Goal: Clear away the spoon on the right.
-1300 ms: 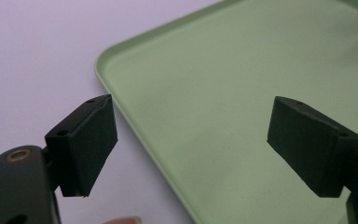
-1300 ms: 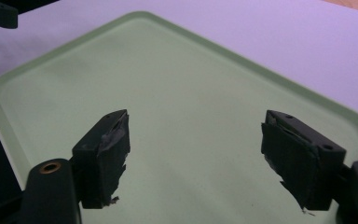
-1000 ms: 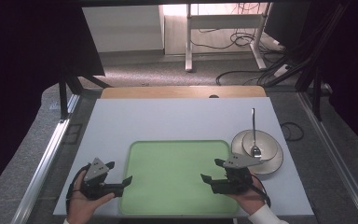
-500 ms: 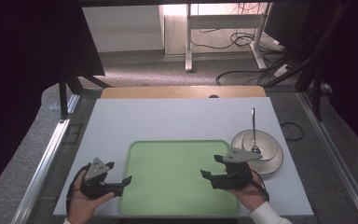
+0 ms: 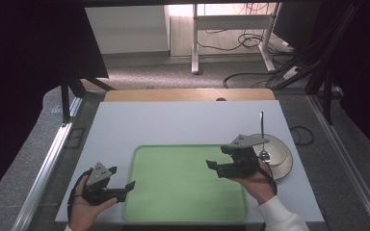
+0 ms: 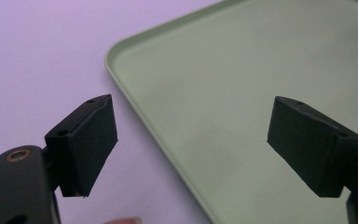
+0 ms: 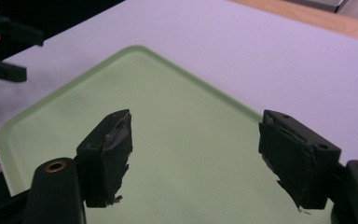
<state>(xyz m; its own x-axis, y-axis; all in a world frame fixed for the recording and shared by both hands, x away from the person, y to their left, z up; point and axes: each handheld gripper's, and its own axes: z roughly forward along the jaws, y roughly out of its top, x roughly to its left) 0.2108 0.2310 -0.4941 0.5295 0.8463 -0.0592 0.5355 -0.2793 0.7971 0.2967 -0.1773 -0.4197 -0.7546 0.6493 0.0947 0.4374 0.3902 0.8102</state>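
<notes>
1. Where the white table (image 5: pixel 188 122) meets the person's side, the left hand (image 5: pixel 84 209) holds the left gripper (image 5: pixel 120 185) low over the table's near left corner, just beside the left edge of the green tray (image 5: pixel 188 180).
2. Left gripper jaws: spread wide apart, nothing between them. In the left gripper view, the left gripper (image 6: pixel 191 140) straddles the tray's rim (image 6: pixel 135 107); one jaw is over the white table, the other over the tray floor.
3. Green tray: flat, rounded corners, raised rim, lying at the near middle of the table. Its floor carries no object.
4. Right gripper (image 5: pixel 217 166): held by the right hand (image 5: pixel 257 180) over the right part of the tray, raised higher than the left gripper, jaws pointing toward the tray's middle.
5. Right gripper jaws: spread wide apart, gripping nothing. In the right gripper view, the right gripper (image 7: pixel 193 154) shows worn, frayed pads over the tray floor (image 7: pixel 177 140); the other gripper appears dark at upper left.
6. Round silver plate (image 5: pixel 282 161): on the table just right of the tray, partly behind the right gripper. A metal utensil (image 5: pixel 262 132) rests on it, handle pointing away from the person.
</notes>
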